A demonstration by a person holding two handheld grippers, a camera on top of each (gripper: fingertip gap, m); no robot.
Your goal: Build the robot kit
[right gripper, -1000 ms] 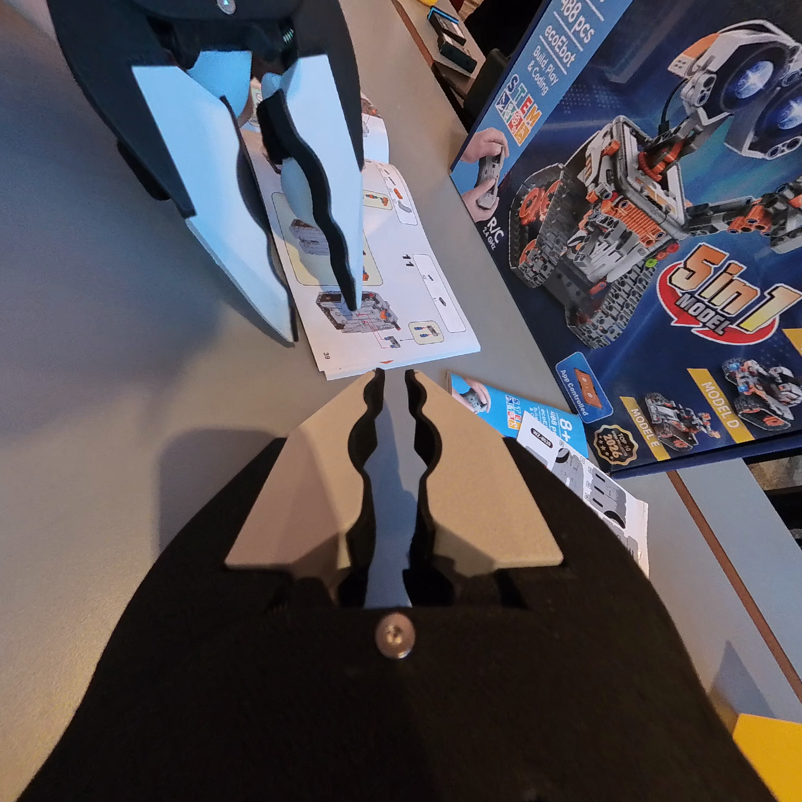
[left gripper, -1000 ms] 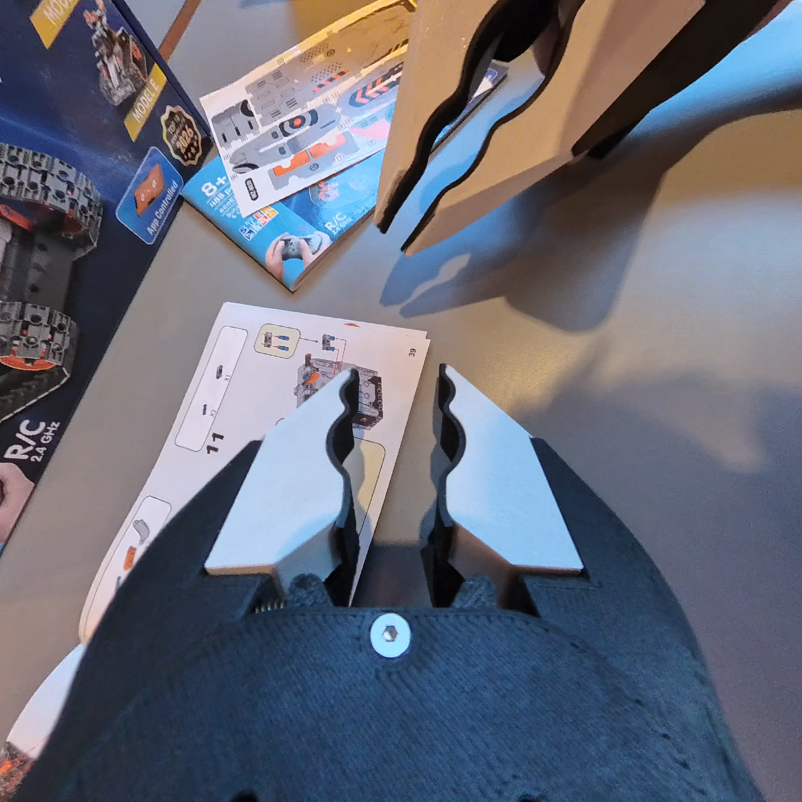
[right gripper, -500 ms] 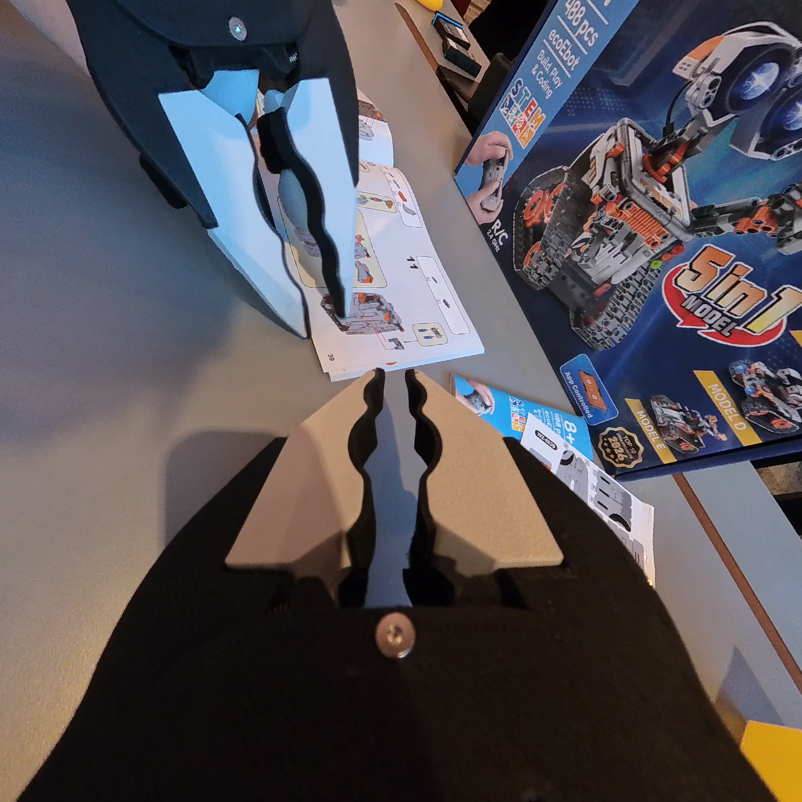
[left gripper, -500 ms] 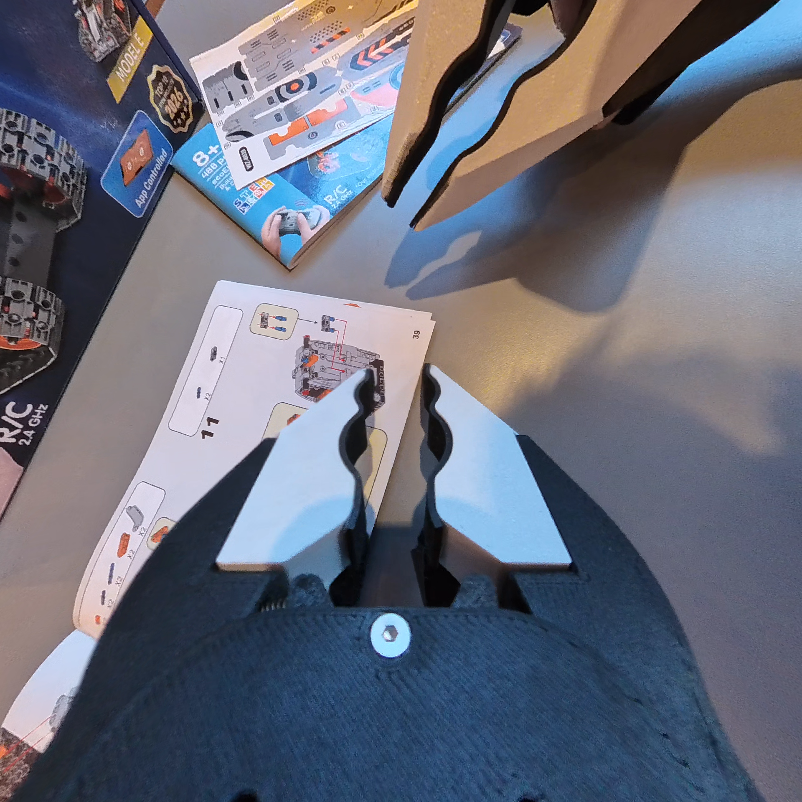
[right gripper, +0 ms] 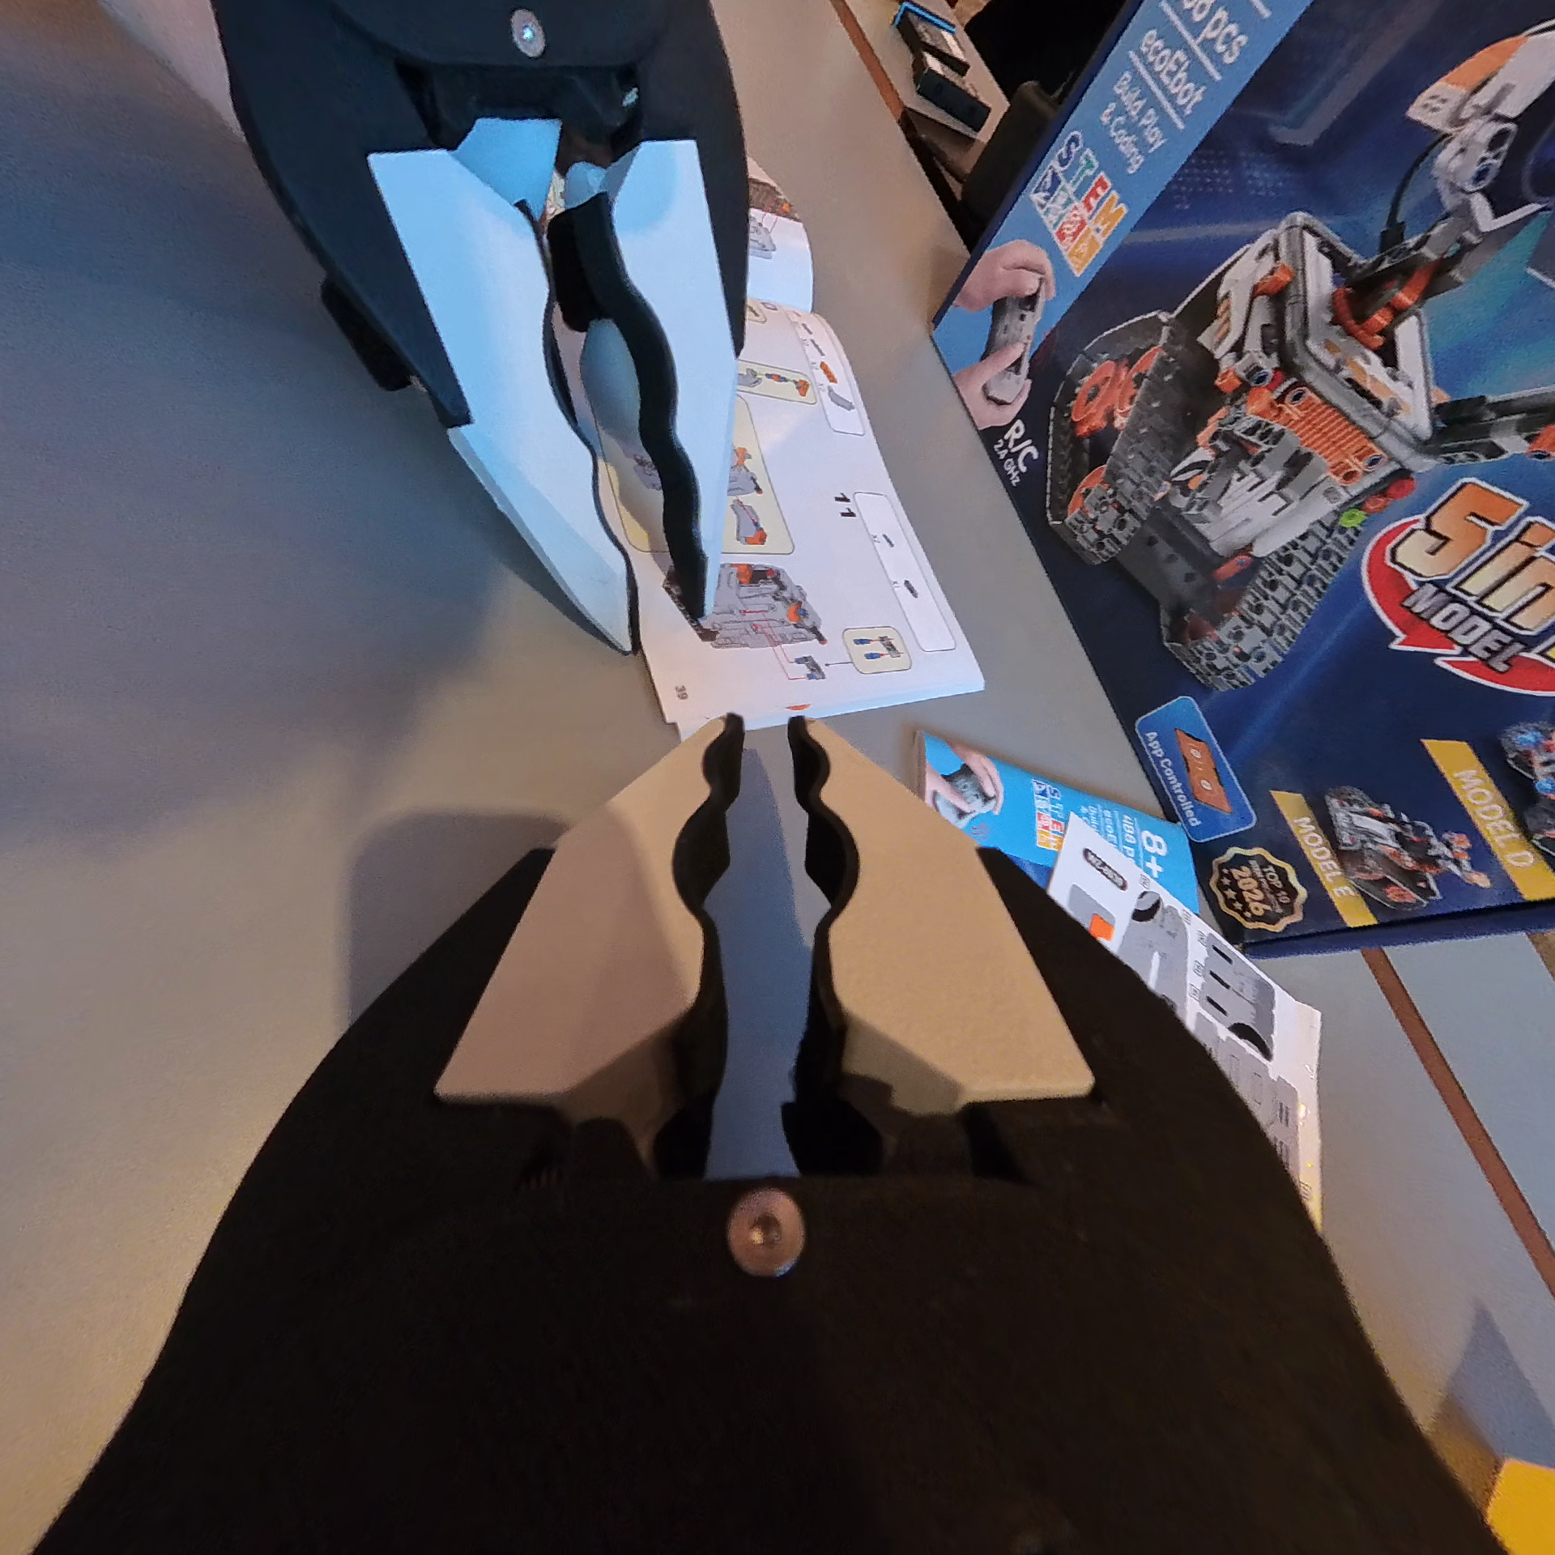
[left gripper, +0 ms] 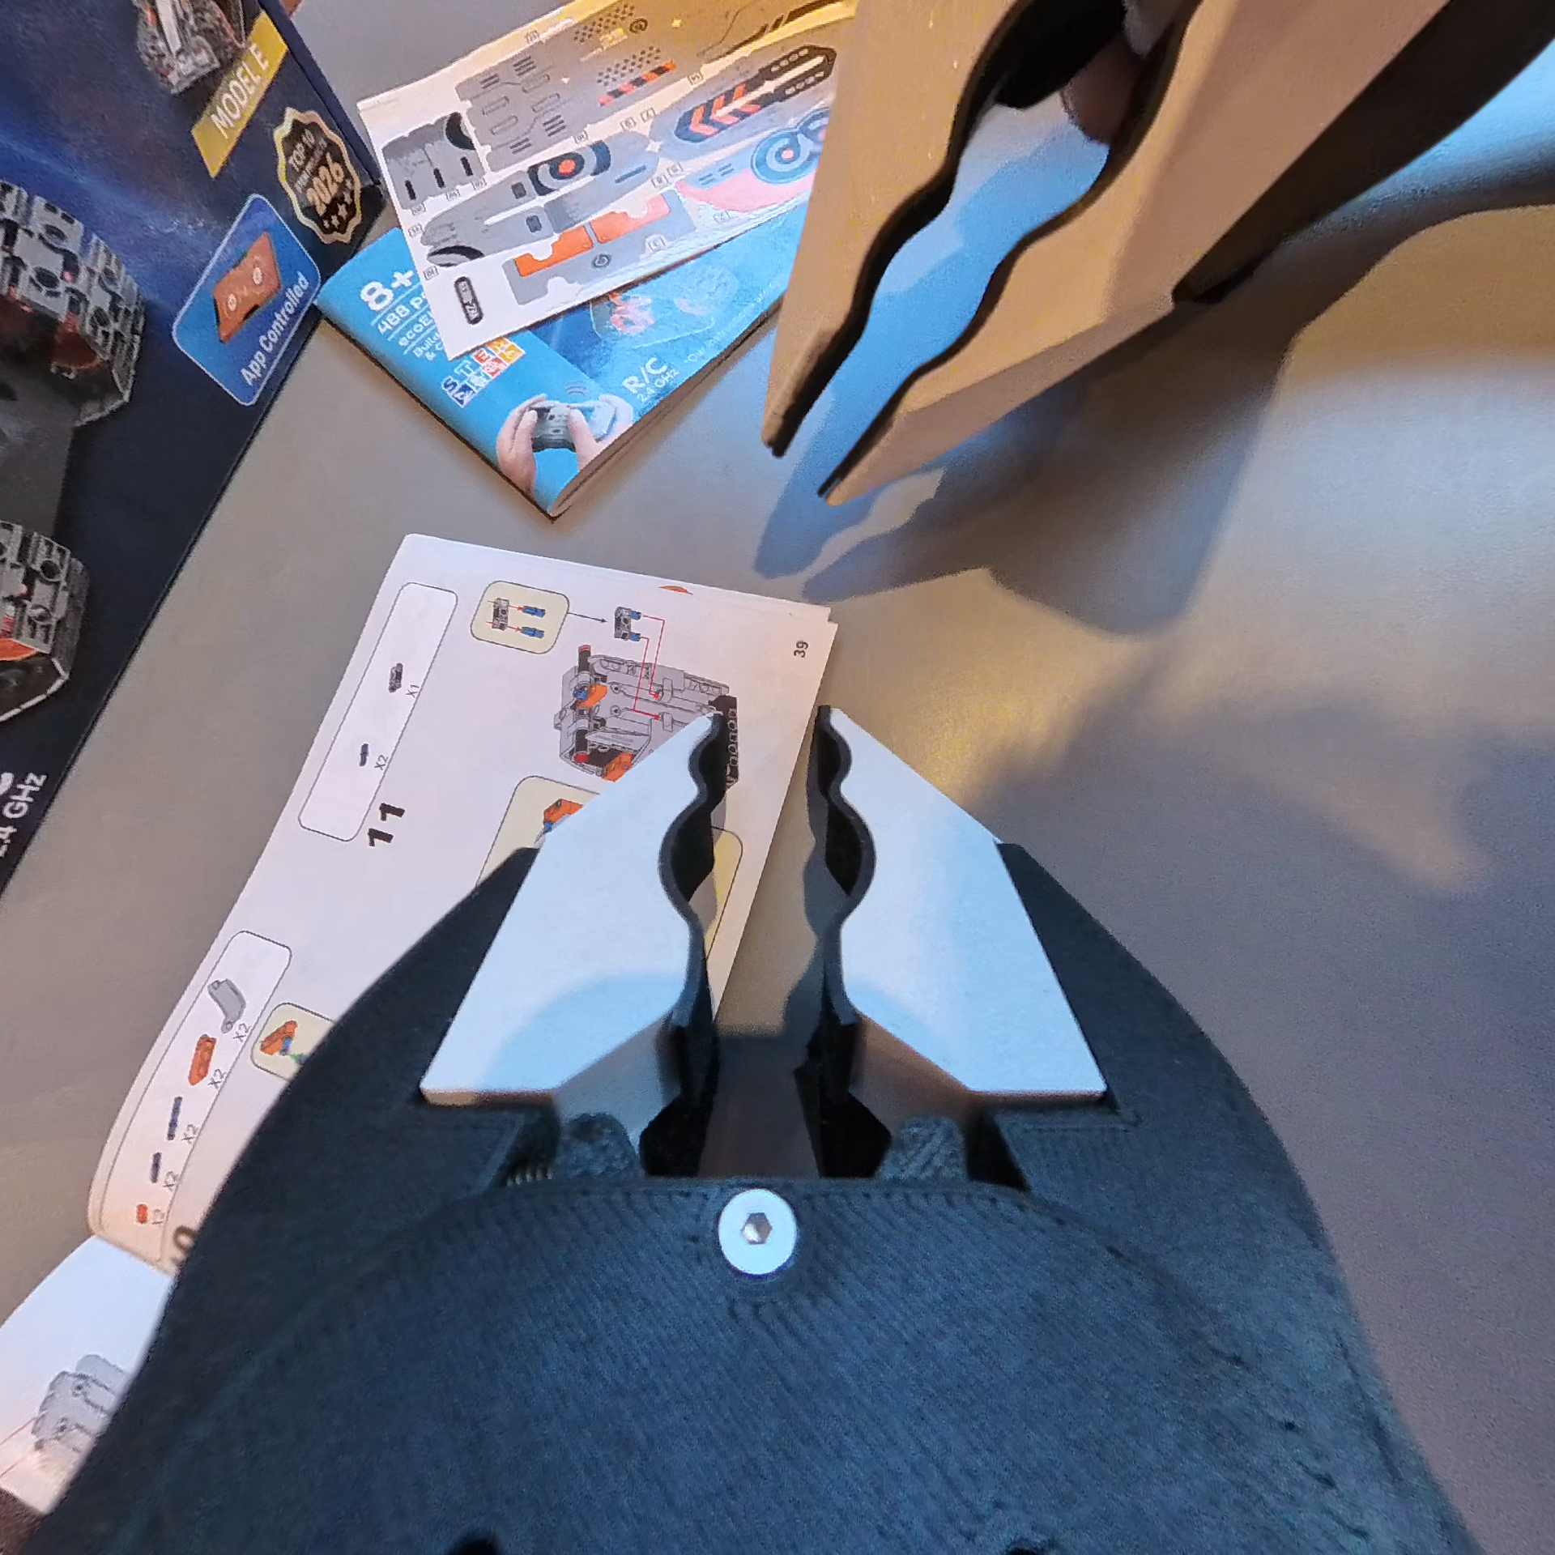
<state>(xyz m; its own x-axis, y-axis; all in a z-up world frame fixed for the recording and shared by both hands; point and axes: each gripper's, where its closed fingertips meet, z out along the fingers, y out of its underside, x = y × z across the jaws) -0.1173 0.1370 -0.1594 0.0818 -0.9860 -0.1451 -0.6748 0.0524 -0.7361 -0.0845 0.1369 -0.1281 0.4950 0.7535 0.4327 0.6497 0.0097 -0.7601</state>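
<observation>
An open white instruction booklet [left gripper: 522, 757] lies flat on the grey table [left gripper: 1178, 841]. My left gripper [left gripper: 770, 715] hovers low over the booklet's right edge, near the page corner. Its jaws stand a narrow gap apart with nothing between them. One fingertip is over the page and the other is over bare table. In the right wrist view the left gripper [right gripper: 660, 631] points down at the booklet [right gripper: 841, 589]. My right gripper [right gripper: 763, 722] is just short of the booklet's near edge, jaws a narrow gap apart and empty. It also shows in the left wrist view [left gripper: 799, 467].
A large dark blue toy robot kit box [right gripper: 1262, 421] lies beside the booklet and also shows in the left wrist view [left gripper: 126, 337]. A blue manual [left gripper: 589, 379] with a sticker sheet [left gripper: 589, 168] on it lies beyond. A yellow object [right gripper: 1523, 1515] sits at the lower right. Spacing between my two grippers at the tips: around 5 cm.
My left gripper's jaws have narrowed and it has shifted slightly along the booklet's edge. My right gripper has stayed nearly still with the same narrow gap.
</observation>
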